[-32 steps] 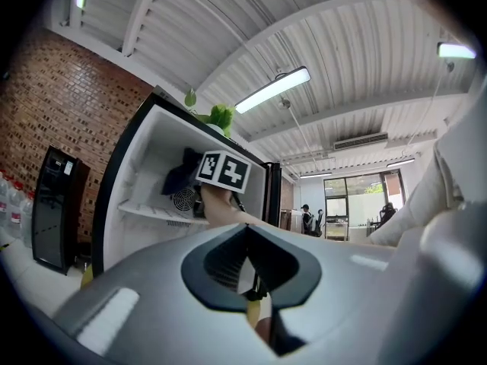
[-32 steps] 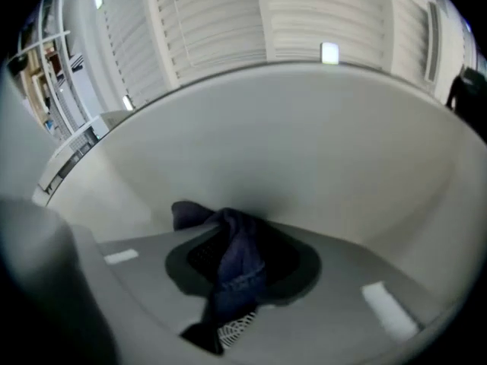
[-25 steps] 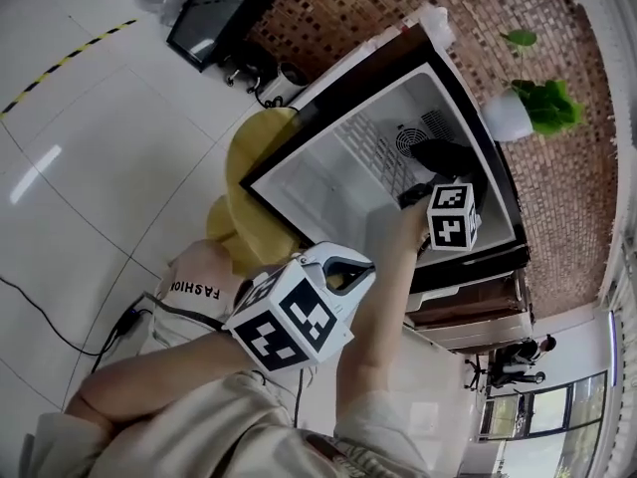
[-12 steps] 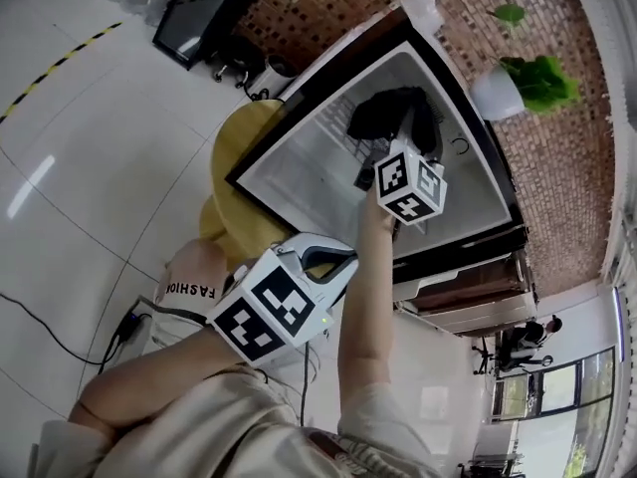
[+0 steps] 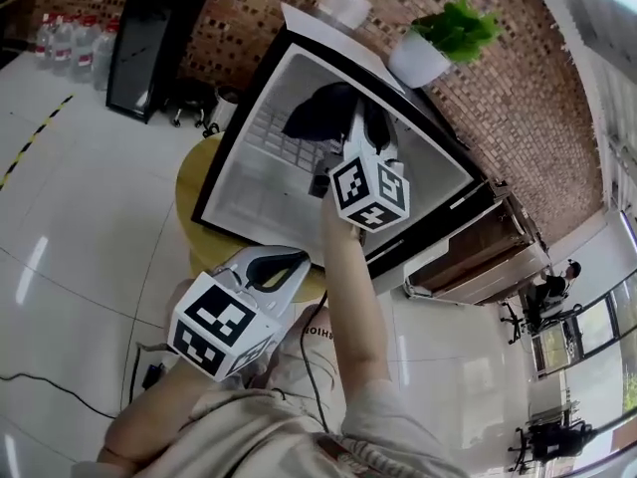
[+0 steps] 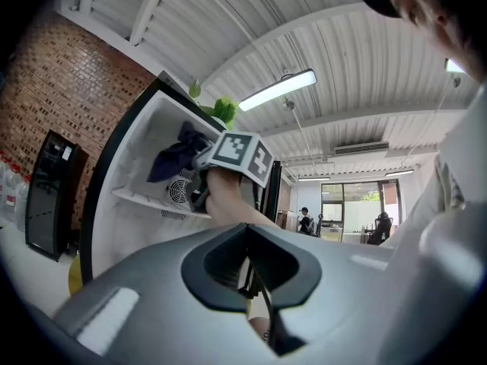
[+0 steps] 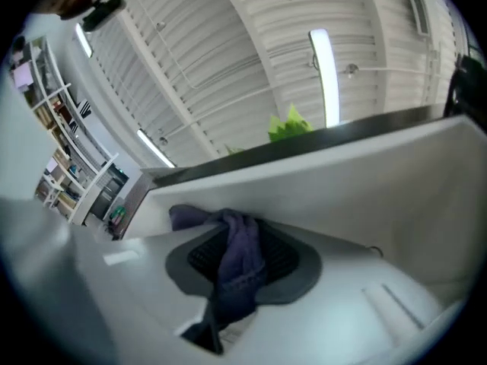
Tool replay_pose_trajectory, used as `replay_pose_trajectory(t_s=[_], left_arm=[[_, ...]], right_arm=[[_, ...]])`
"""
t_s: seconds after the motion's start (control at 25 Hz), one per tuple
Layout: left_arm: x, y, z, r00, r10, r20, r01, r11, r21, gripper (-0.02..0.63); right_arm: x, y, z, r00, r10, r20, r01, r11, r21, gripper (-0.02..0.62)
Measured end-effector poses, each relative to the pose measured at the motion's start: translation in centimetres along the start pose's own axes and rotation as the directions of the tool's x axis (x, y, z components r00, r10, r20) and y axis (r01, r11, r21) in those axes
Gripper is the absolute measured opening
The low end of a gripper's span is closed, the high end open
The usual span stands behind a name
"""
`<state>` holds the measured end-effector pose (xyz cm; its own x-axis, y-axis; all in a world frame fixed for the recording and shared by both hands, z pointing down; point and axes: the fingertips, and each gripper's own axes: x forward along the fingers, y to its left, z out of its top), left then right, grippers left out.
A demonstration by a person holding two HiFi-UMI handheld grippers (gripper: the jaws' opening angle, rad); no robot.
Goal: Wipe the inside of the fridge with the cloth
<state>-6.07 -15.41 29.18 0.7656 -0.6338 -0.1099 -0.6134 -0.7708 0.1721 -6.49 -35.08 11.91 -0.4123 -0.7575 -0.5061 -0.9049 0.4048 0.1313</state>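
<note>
- Left claw: jaws together, nothing between them. Held low, outside the fridge, in front of its open side.
- Fridge: small, black frame, white inside. Sits on a round yellow counter; brick wall behind.
- Cloth: dark blue-purple, bunched. Inside the fridge, high up at the back wall, above the round vent.
- Right claw: reaches into the fridge, jaws clamped on the cloth, 1 end hanging below them.
- Potted plant: on the fridge top, right side.
</note>
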Motion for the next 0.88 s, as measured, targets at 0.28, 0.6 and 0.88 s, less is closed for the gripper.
replay_pose_trajectory(t_s=[0.28,0.6,0.88], left_arm=[[0.0,-0.6,0.1,1.000,-0.007,-0.002,0.007,1.000,0.012,0.000],[0.1,-0.8,-0.1,1.000,-0.005,0.000,0.005,1.000,0.015,0.000],[-0.6,-1.0,0.6,0.986,-0.146,0.078,0.157,0.977,-0.147,0.000]], right_arm=[[-5.5,-9.6,1.5,0.965,-0.264,-0.003,0.263,0.961,0.080,0.081],[-10.2,-12.8,3.7,0.933,-0.359,0.034,0.352,0.927,0.128,0.075],[-17.3,-3.0,10.5,0.984,0.108,0.145,-0.092,0.989,-0.112,0.075]])
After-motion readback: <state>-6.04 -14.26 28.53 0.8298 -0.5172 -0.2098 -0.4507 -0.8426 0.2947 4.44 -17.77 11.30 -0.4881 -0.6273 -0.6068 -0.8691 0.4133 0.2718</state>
